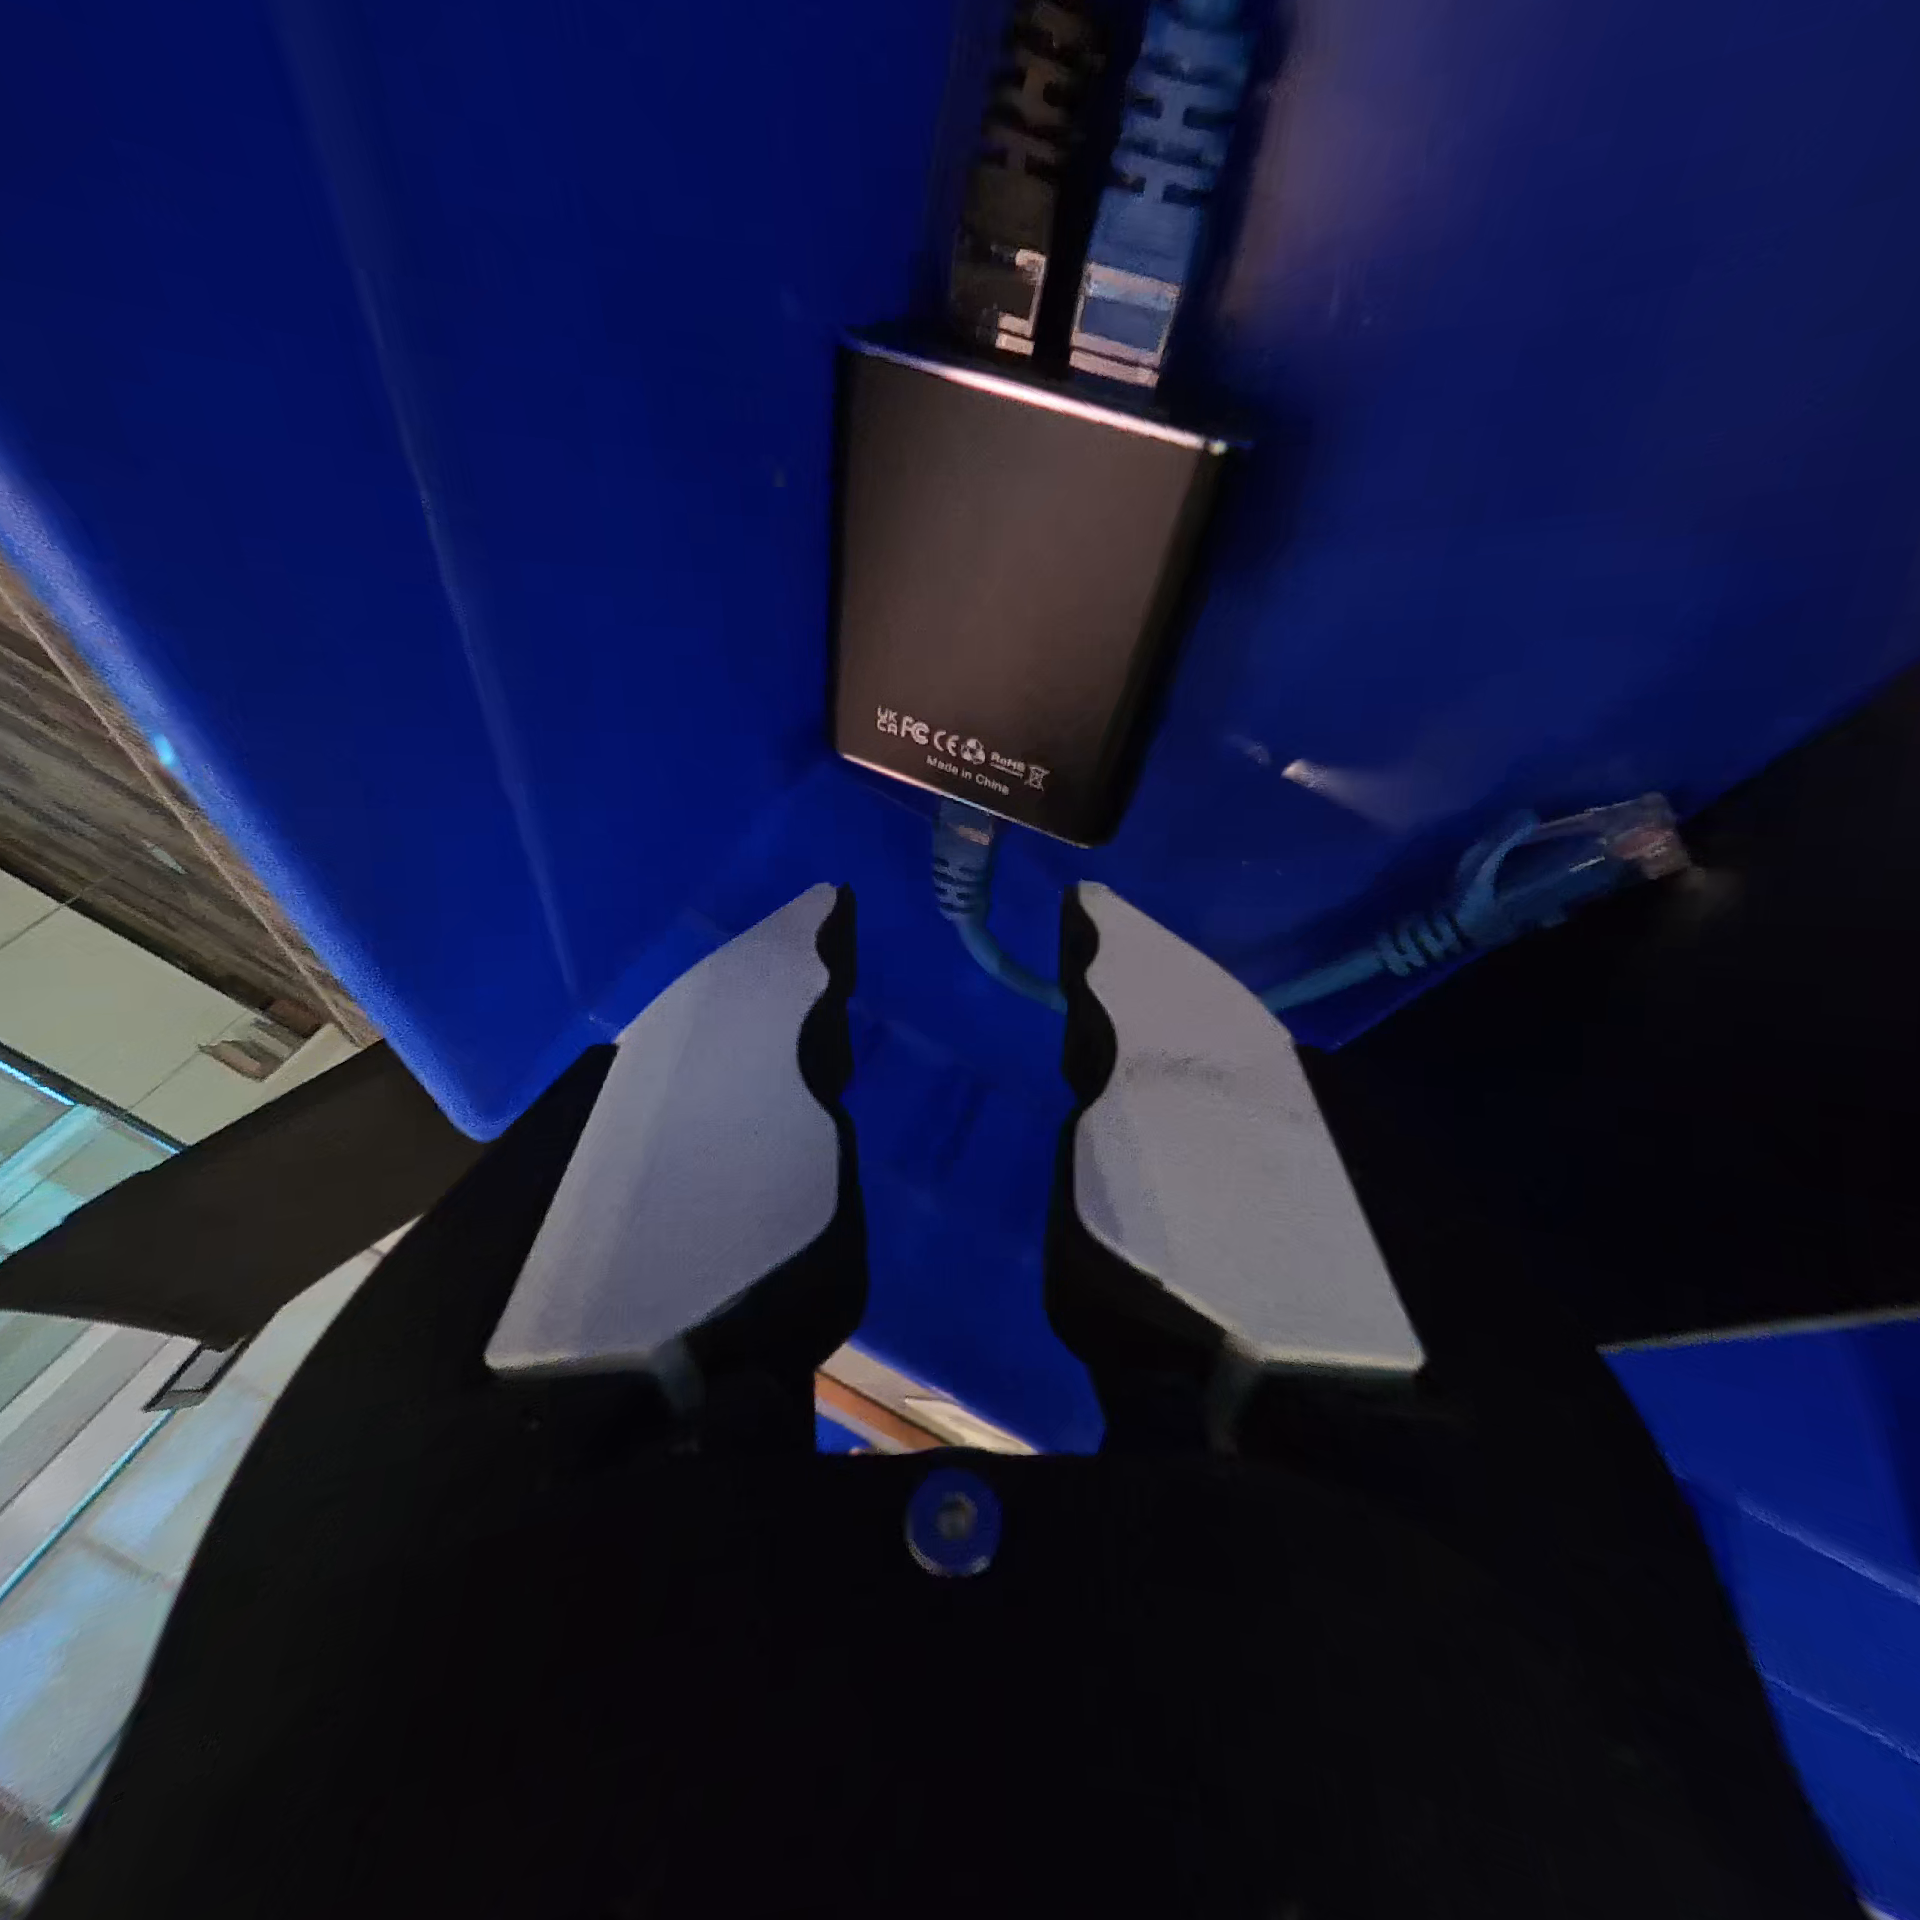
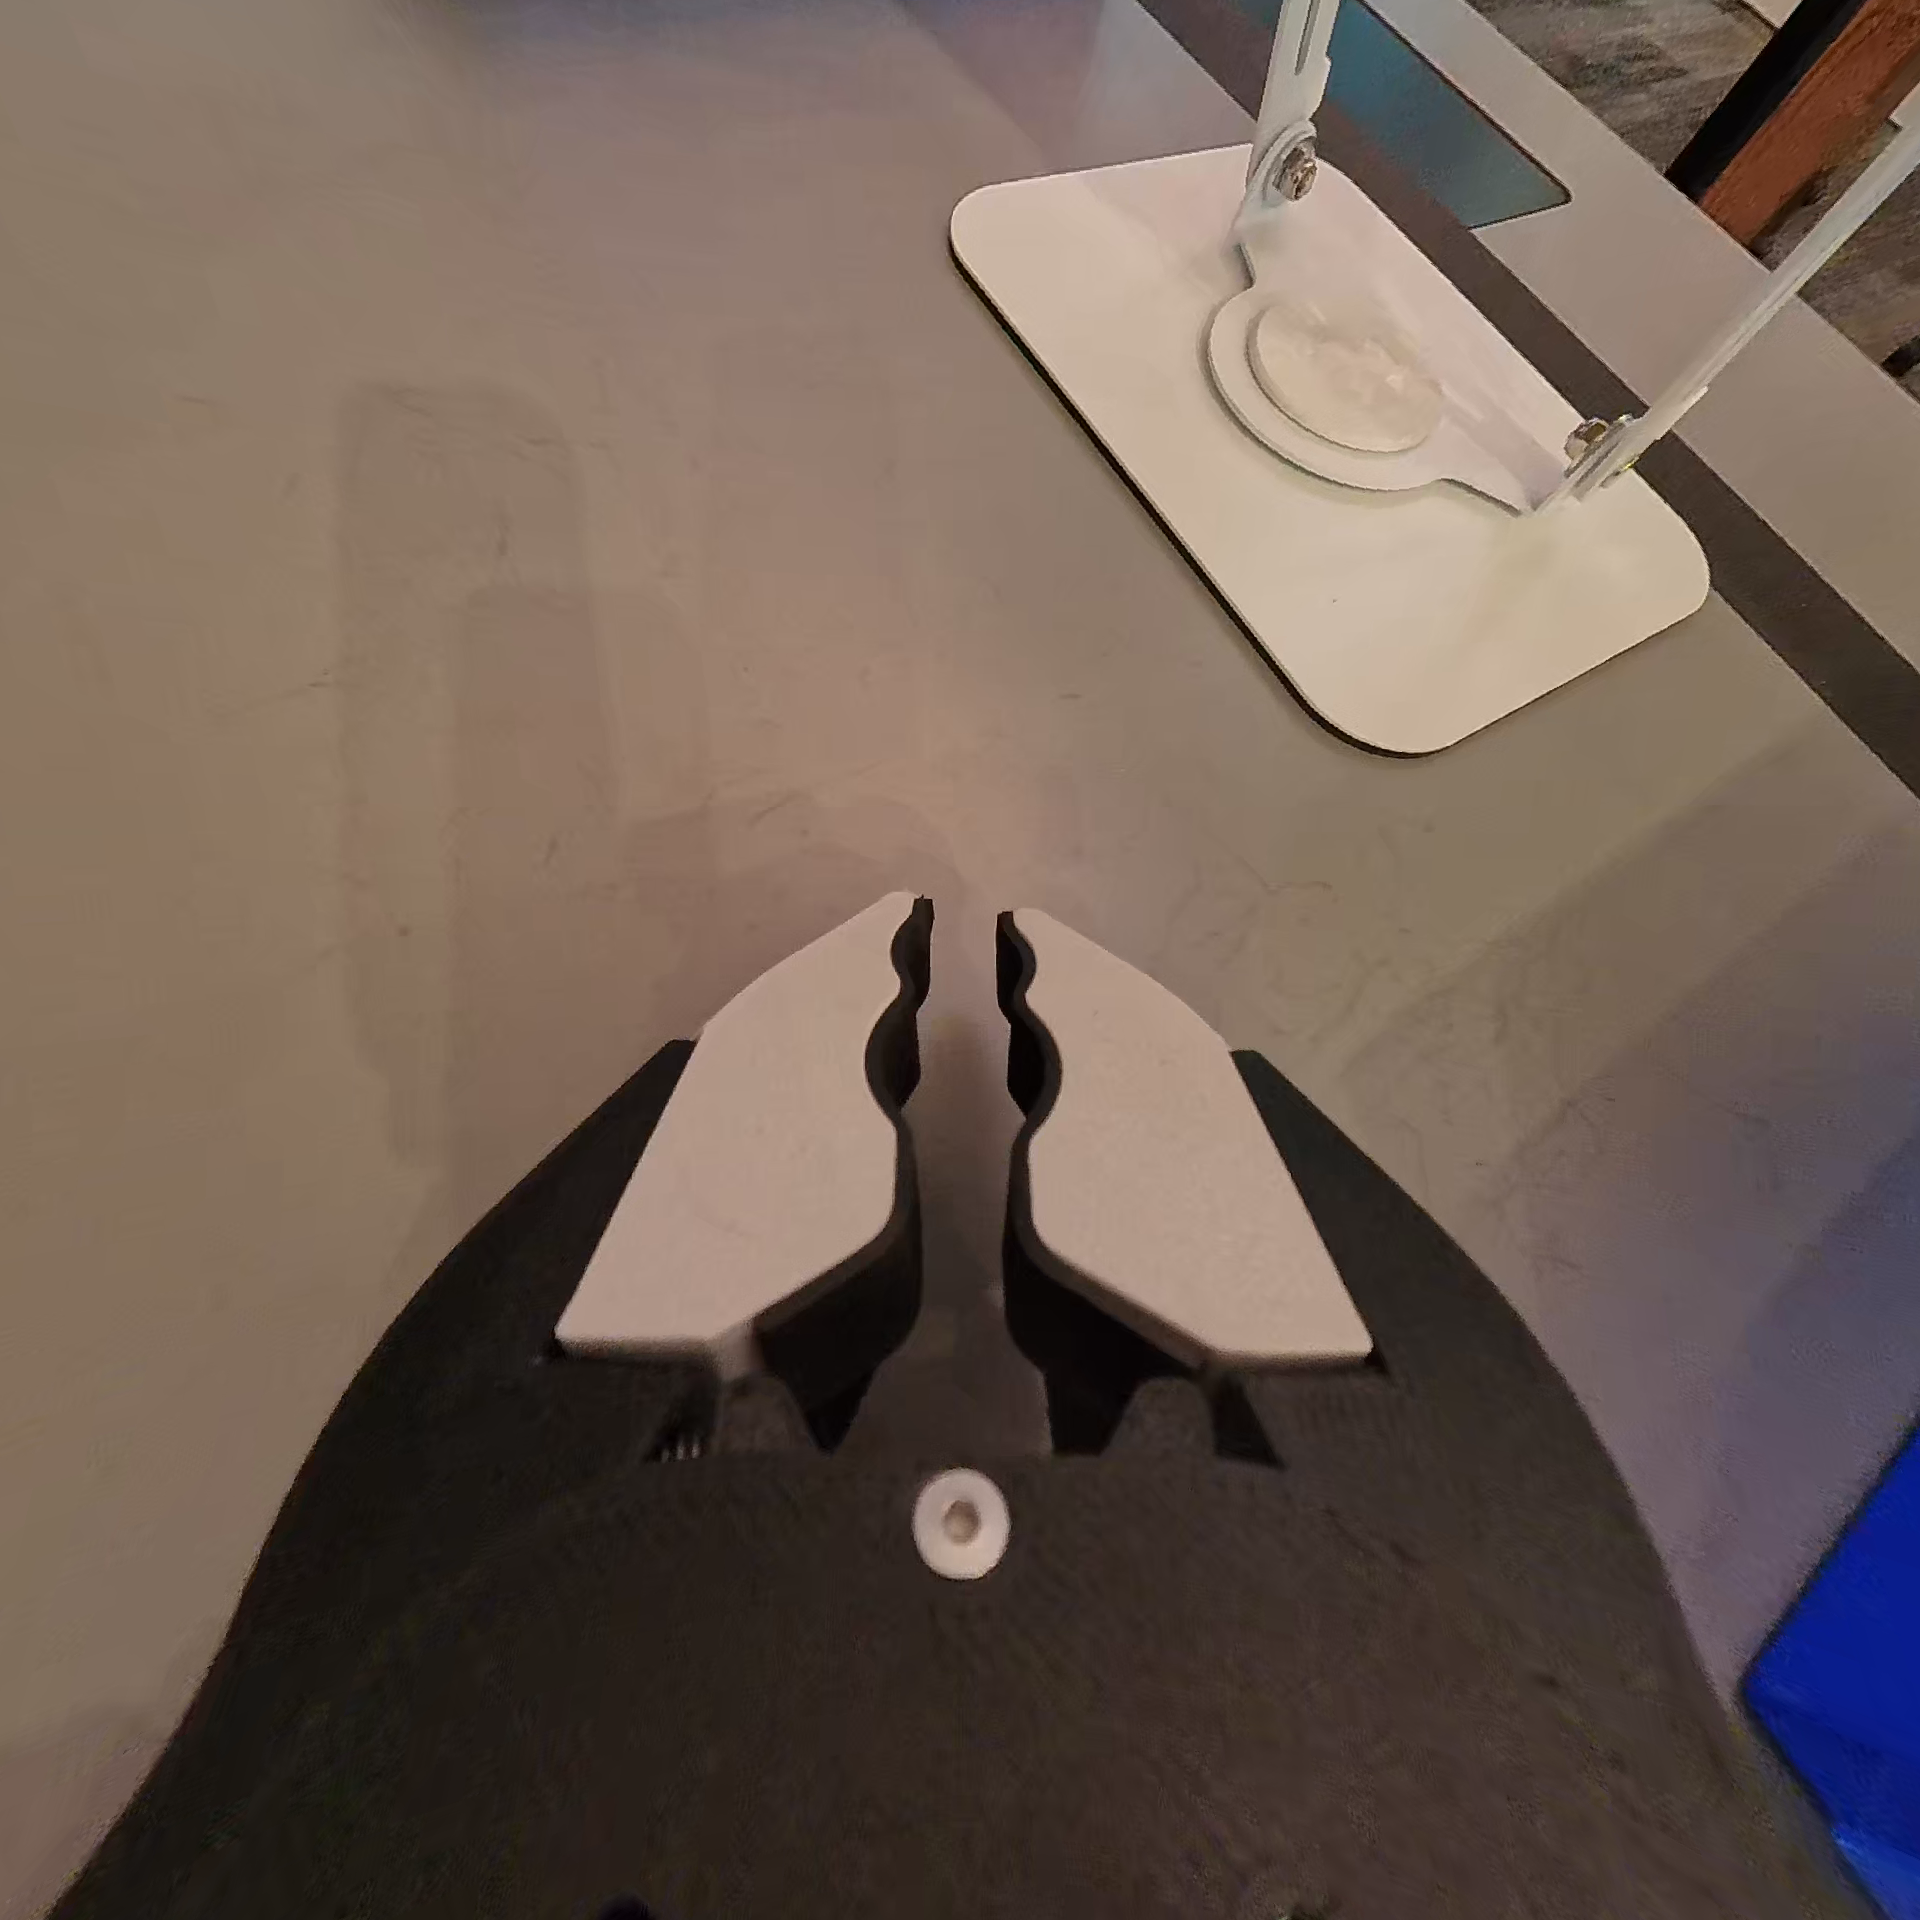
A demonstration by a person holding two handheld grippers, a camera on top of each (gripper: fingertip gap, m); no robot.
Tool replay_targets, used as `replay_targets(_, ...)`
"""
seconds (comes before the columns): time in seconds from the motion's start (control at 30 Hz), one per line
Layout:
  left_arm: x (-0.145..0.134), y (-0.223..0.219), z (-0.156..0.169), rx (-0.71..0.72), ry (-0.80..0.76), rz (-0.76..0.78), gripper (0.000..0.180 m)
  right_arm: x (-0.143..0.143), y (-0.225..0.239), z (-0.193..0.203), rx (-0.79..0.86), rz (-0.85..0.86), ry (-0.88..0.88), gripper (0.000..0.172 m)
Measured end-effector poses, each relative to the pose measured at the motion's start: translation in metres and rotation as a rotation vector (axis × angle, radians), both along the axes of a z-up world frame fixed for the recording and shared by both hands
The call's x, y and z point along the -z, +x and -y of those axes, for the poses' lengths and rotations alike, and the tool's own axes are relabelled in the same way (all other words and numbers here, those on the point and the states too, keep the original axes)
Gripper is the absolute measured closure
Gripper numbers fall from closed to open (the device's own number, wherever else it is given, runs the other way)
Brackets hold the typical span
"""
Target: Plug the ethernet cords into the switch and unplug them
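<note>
Blue plastic fills most of the left wrist view: a blue bin [image 1: 520, 416] whose walls rise around the switch [image 1: 1023, 592]. The switch is a small dark grey box lying on the blue surface. At its far end 2 plugs sit in it side by side, a black cord [image 1: 1003, 208] and a blue cord [image 1: 1153, 187], both going away from the switch to the upper edge of the view. At its near end another blue plug [image 1: 961, 842] is in the switch, and its thin cable bends down and passes behind the right finger of the left gripper [image 1: 958, 894]. A 4th plug, a loose blue connector [image 1: 1590, 842], lies to the right of the switch, apart from it. The jaws of the left gripper stand open just below the switch; the cable runs between them but they do not press on it.

The right gripper [image 2: 964, 914] is over a grey desk [image 2: 416, 520], its jaws a little apart with nothing between them. A white stand base [image 2: 1351, 520] lies on this desk, and a blue corner [image 2: 1849, 1662] shows at the lower right edge.
</note>
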State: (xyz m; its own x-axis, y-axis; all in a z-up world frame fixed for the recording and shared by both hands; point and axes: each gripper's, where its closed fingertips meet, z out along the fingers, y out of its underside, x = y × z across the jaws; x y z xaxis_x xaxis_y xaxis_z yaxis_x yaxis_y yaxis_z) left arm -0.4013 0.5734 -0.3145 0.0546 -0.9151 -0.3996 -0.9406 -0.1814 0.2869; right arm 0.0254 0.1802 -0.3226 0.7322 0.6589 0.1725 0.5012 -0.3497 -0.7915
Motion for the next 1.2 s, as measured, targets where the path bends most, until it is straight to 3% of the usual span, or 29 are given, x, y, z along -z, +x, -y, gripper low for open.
replay_targets(0.3, 0.019, -0.006, -0.004, 0.008, -0.056, -0.1, 0.163, 0.0, -0.001, 0.001, -0.006, 0.002, -0.003, 0.16)
replay_targets(0.57, 0.011, -0.006, -0.004, 0.025, -0.022, -0.078, 0.167, 0.002, -0.002, 0.001, -0.013, 0.007, -0.009, 0.16)
replay_targets(0.9, -0.029, -0.01, -0.001, 0.036, 0.143, -0.017, 0.169, 0.003, -0.002, 0.001, -0.016, 0.012, -0.013, 0.16)
replay_targets(1.2, -0.082, -0.013, 0.012, 0.069, 0.36, 0.069, 0.169, 0.003, -0.003, 0.001, -0.018, 0.016, -0.015, 0.16)
